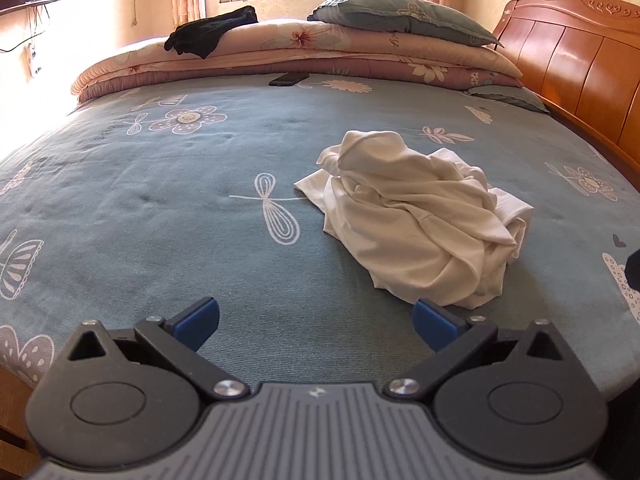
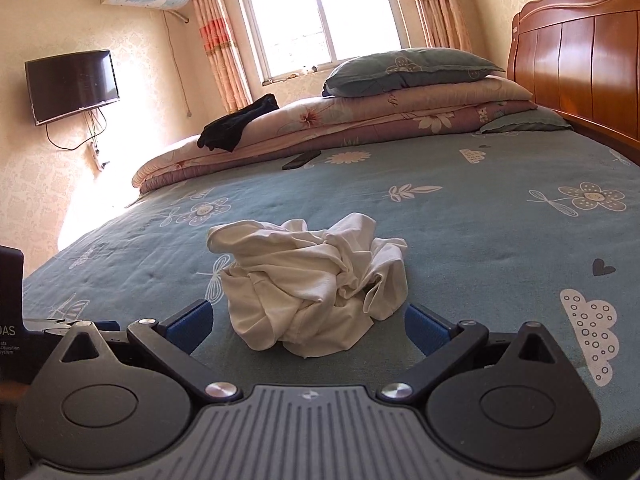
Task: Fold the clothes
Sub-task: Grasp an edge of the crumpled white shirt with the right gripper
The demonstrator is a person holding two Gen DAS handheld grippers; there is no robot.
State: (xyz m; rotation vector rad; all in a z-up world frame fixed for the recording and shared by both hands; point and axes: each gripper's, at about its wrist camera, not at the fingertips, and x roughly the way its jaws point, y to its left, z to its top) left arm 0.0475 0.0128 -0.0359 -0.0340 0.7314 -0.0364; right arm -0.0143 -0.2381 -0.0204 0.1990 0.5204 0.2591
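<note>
A crumpled white garment (image 1: 416, 216) lies in a heap on the blue patterned bed sheet (image 1: 160, 184). In the left wrist view it sits ahead and to the right of my left gripper (image 1: 316, 326), which is open and holds nothing. In the right wrist view the white garment (image 2: 308, 288) lies straight ahead, just beyond my right gripper (image 2: 308, 326). That gripper is open too, its blue pads spread either side of the heap's near edge without touching it. A dark garment (image 1: 212, 32) lies on the folded quilts at the far side.
Folded floral quilts (image 1: 280, 56) and a blue pillow (image 1: 400, 18) are stacked at the far side of the bed. A black phone (image 1: 289, 78) lies before them. A wooden headboard (image 1: 572, 60) stands at the right. A wall TV (image 2: 72, 86) hangs at the left.
</note>
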